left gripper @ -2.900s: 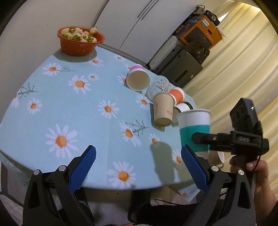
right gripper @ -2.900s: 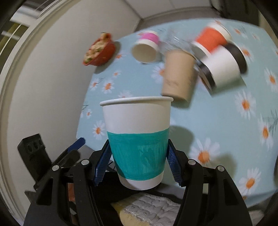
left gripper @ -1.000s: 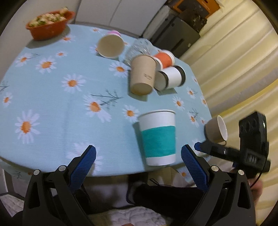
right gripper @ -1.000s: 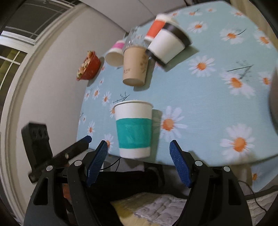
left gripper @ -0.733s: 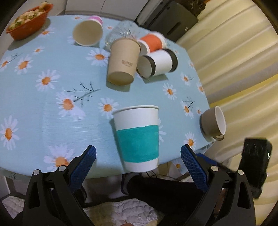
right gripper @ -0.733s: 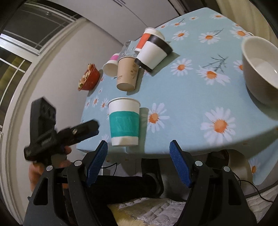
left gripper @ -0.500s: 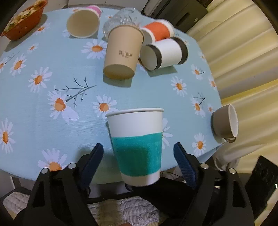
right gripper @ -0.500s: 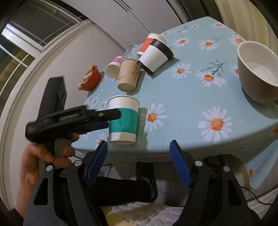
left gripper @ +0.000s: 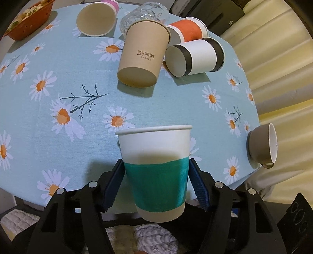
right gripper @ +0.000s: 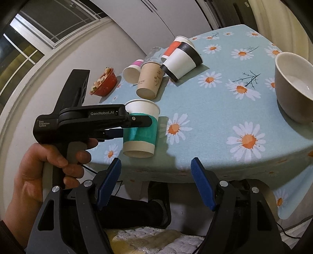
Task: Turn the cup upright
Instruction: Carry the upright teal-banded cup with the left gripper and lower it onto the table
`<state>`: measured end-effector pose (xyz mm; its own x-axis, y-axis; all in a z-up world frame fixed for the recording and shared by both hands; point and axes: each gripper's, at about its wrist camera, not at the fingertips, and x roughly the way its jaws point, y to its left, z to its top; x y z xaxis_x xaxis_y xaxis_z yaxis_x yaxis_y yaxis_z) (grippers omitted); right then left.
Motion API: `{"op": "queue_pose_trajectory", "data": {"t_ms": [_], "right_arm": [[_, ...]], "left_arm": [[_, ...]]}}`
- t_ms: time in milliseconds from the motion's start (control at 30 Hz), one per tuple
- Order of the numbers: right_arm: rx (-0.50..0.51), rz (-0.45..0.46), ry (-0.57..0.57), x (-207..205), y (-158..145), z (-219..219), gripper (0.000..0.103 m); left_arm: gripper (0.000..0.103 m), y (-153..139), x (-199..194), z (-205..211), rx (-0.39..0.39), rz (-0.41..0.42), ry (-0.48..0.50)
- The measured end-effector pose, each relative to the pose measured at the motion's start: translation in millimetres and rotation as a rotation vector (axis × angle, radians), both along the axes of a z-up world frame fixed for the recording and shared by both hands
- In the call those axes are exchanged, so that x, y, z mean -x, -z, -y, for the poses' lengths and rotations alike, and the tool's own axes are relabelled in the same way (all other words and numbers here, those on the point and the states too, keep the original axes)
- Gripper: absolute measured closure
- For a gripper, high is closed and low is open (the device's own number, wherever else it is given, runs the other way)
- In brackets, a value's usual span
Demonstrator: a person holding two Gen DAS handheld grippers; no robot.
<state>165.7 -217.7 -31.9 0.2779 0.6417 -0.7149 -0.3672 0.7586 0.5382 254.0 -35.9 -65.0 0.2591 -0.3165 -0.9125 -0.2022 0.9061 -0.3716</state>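
- Five paper cups: one teal-banded cup [left gripper: 156, 172] upright, plus four on their sides: a brown cup [left gripper: 143, 56], a black-banded cup [left gripper: 195, 56], an orange cup [left gripper: 188, 29] and a pink cup [left gripper: 96, 18].
- One clear glass [left gripper: 144, 11], lying among them.
- One grey ceramic cup [left gripper: 263, 143].
- One red bowl [left gripper: 29, 19] of food.
- Two tools: left tool [left gripper: 157, 185], right tool [right gripper: 156, 183].

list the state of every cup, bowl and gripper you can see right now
teal-banded cup: upright, gripped
left gripper: shut on the cup
right gripper: open, holding nothing
brown cup: on its side
black-banded cup: on its side
orange-banded cup: on its side
pink-banded cup: on its side
grey bowl: upright
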Motion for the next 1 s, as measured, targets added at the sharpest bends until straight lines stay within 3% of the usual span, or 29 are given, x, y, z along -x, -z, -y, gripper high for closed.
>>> {"op": "queue_pose_trajectory", "data": {"t_ms": [367,633,1000], "right_arm": [[0.049,0.046,-0.009,5.4,-1.5,-8.3,0.030],[-0.001,0.082,-0.011,8.2,-8.6,-2.8,0.030],[-0.007,0.098,0.003,9.1,-11.4,1.9,0.030]], "left_arm": [[0.039,-33.3,15.1,0.1,-0.065,0.138,0.026],[0.039,-56.2,49.8,-4.9,-0.169,0.382,0.014],[0.039,-54.0,87.2,-9.8,-0.328,0.723,-0.103]]}}
